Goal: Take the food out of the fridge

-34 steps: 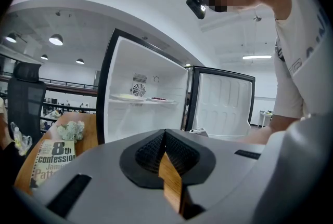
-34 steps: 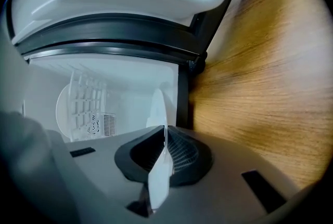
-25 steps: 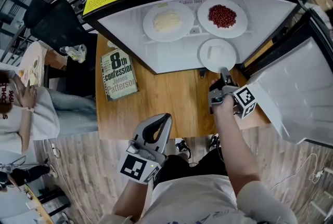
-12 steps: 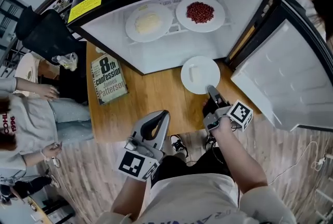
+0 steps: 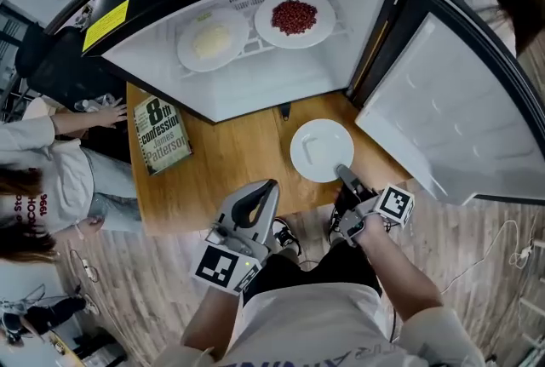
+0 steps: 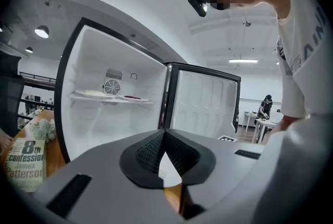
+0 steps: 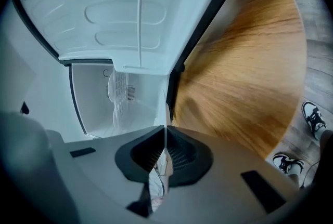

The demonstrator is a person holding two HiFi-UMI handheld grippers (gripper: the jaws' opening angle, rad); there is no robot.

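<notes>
**First speaker:** Where was the food, and what were the two grippers doing?

**Second speaker:** In the head view, the right gripper (image 5: 341,173) was clamped on the near rim of a white plate (image 5: 319,146). The plate was outside the fridge (image 5: 255,93), over the wooden desk (image 5: 230,165) toward its near right corner. I couldn't tell whether it rested on the wood. Whatever lay on it was too pale to identify. The left gripper (image 5: 270,186) hung at the desk's near edge, its jaws pressed together on nothing. Two more plates sat on the fridge shelf, one of red beans (image 5: 294,17) and one of pale food (image 5: 210,40). A book (image 5: 159,135) lay at the desk's left edge.

**First speaker:** How would those plates handle?

**Second speaker:** They were probably stiff, smooth, breakable and moderately heavy. Pinched at one point on the rim, a plate would tend to droop on its far side. A glazed rim could also slip. A firm bite well onto the front rim, with the plate kept level, seemed wise. The beans might roll off if the plate tilted.
</notes>
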